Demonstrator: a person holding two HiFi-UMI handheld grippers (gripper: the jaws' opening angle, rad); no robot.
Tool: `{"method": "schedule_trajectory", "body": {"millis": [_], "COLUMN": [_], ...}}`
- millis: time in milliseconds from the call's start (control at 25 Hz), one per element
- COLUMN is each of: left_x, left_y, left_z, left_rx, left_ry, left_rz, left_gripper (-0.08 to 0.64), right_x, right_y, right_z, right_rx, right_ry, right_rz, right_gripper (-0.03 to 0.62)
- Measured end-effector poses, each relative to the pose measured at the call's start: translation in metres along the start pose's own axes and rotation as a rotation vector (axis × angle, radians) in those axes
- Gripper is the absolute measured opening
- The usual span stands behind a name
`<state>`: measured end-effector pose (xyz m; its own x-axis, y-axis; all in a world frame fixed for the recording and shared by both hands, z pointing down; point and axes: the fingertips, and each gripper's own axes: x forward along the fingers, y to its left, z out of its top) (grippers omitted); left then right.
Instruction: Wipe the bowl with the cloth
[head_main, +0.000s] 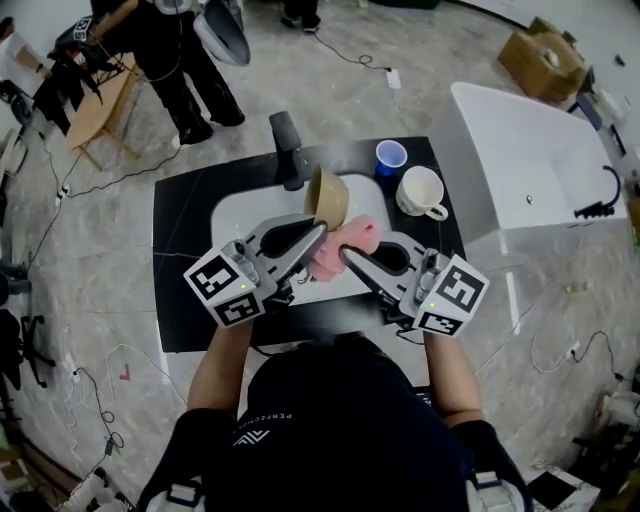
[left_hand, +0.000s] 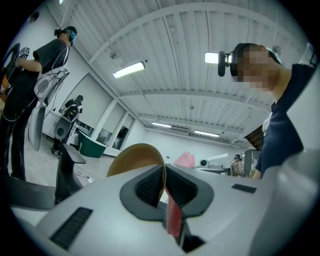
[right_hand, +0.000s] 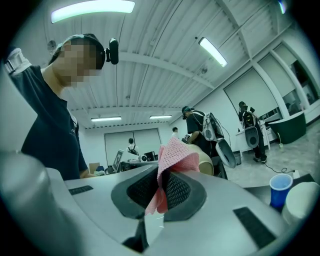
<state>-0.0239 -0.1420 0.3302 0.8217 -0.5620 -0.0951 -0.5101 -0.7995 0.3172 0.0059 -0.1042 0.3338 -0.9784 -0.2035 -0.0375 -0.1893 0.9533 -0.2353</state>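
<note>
Over the white sink (head_main: 240, 215) my left gripper (head_main: 322, 228) is shut on the rim of a tan bowl (head_main: 327, 196), which is tipped on its side. In the left gripper view the bowl (left_hand: 134, 157) rises just beyond the jaws, its thin edge pinched between the dark pads (left_hand: 150, 185). My right gripper (head_main: 343, 252) is shut on a pink cloth (head_main: 345, 245), bunched just below the bowl. The right gripper view shows the cloth (right_hand: 175, 152) sticking up from the pads (right_hand: 176, 192), with the bowl (right_hand: 204, 161) right behind it.
A black faucet (head_main: 289, 150) stands behind the sink on the black counter (head_main: 185, 270). A blue cup (head_main: 390, 157) and a white mug (head_main: 422, 192) sit at the counter's back right. A white bathtub (head_main: 535, 170) stands to the right. People stand at the back left.
</note>
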Motion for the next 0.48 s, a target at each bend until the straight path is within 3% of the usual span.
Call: {"method": "schedule_trajectory", "body": {"millis": [280, 480], "left_x": [-0.009, -0.008], "left_y": [0.021, 0.012], "left_z": [-0.017, -0.032], "left_rx": [0.026, 0.057], "left_ry": [0.065, 0.126], "left_rz": [0.103, 0.062], "left_gripper": [0.021, 0.021], "right_x": [-0.008, -0.009], "right_y": [-0.01, -0.01], "right_z": [0.008, 0.016], "right_rx": [0.002, -0.013], "right_ry": [-0.03, -0.053], "right_rz": [-0.04, -0.05], "right_gripper": [0.042, 0.043]}}
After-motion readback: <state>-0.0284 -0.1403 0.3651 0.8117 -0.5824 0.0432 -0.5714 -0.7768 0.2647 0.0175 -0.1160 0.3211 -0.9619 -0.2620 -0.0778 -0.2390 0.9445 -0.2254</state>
